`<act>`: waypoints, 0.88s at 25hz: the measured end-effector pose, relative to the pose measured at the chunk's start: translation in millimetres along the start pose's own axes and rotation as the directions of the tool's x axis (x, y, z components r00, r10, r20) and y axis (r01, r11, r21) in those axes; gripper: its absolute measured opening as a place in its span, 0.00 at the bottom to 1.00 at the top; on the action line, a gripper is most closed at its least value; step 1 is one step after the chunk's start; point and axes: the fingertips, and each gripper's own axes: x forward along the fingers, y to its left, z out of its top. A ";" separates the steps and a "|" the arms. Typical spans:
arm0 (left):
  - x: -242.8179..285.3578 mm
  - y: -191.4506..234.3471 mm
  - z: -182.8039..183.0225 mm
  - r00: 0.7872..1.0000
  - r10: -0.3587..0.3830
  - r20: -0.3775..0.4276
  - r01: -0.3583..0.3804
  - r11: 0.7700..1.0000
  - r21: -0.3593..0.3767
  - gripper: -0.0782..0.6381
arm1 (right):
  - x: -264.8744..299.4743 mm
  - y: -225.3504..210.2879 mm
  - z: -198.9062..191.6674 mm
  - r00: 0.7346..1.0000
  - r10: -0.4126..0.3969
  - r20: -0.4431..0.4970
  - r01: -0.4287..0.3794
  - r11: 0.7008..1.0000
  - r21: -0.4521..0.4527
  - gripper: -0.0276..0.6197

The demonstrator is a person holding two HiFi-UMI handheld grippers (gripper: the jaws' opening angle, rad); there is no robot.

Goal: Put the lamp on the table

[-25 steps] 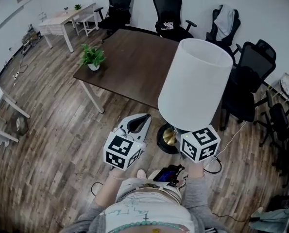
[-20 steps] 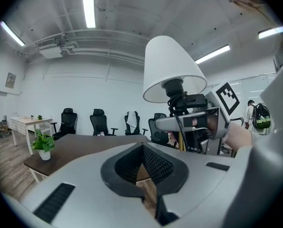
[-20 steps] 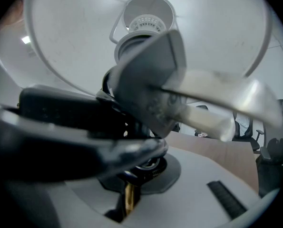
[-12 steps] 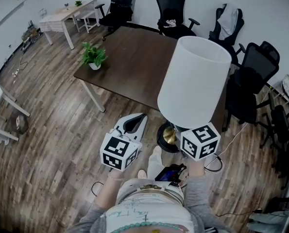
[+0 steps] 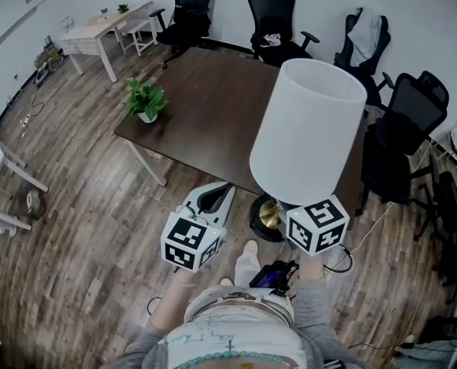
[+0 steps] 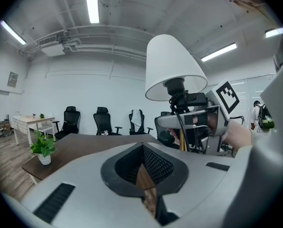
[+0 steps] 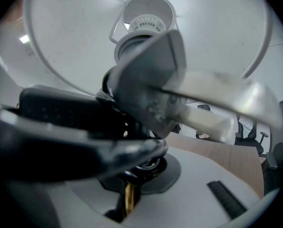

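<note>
Head view: at the far left a light desk [image 5: 97, 28] is seen against the wall, and wooden floor [image 5: 74, 229] fills the foreground. A potted plant [image 5: 144, 101] stands on the left corner of a dark brown table [image 5: 213, 102], which is otherwise bare. Nearer the person, the left gripper [image 5: 222, 193] is held over the floor, short of the table's near edge. In the left gripper view its jaws are seen pressed together, with nothing caught between them and only a thin slit of floor showing through.

Just to its right the lamp [image 5: 309, 129] is carried upright. Its white shade is seen in front of the table's right part, and its black base with the brass stem [image 5: 270, 215] hangs above the floor before the table's near edge, so the lamp is not set on the table. The right gripper [image 7: 131, 184] is closed on that brass stem below the shade, as the right gripper view shows, and its marker cube [image 5: 316, 225] is seen just beside the base.

Black office chairs [image 5: 401, 133] are ranged behind the table and along its right side.
</note>
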 end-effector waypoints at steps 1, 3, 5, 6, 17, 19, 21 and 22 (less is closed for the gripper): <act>4.0 3.8 1.4 1.000 0.000 0.000 0.000 1.000 -0.002 0.13 | 3.9 -3.5 1.4 1.000 -0.001 0.000 0.001 1.000 0.000 0.07; 10.9 11.0 3.7 1.000 0.001 -0.001 -0.001 1.000 -0.003 0.13 | 11.2 -9.6 2.9 1.000 -0.003 -0.002 0.003 1.000 0.004 0.07; 17.2 17.5 5.4 1.000 0.003 -0.002 -0.003 1.000 -0.005 0.13 | 17.9 -14.8 4.0 1.000 -0.002 -0.003 0.002 1.000 0.009 0.07; 20.6 20.6 6.1 1.000 0.004 -0.002 -0.004 1.000 -0.007 0.13 | 21.3 -17.6 4.8 1.000 0.000 -0.003 0.000 1.000 0.011 0.07; 73.7 48.6 23.9 0.999 0.025 -0.021 -0.025 1.000 -0.002 0.13 | 63.8 -70.0 23.9 0.999 0.033 -0.002 -0.033 0.999 0.013 0.07; 83.6 52.7 28.3 0.999 0.032 -0.015 -0.032 0.999 -0.003 0.13 | 71.1 -79.7 27.8 0.999 0.042 -0.004 -0.042 0.999 0.008 0.07; 94.2 55.2 32.5 0.999 0.036 -0.010 -0.036 0.999 -0.005 0.13 | 77.0 -89.5 31.6 0.999 0.052 -0.005 -0.052 0.999 0.002 0.07; 100.2 56.2 34.3 0.999 0.035 -0.011 -0.035 0.999 -0.008 0.13 | 80.0 -94.6 33.5 0.998 0.057 -0.005 -0.057 0.998 0.000 0.07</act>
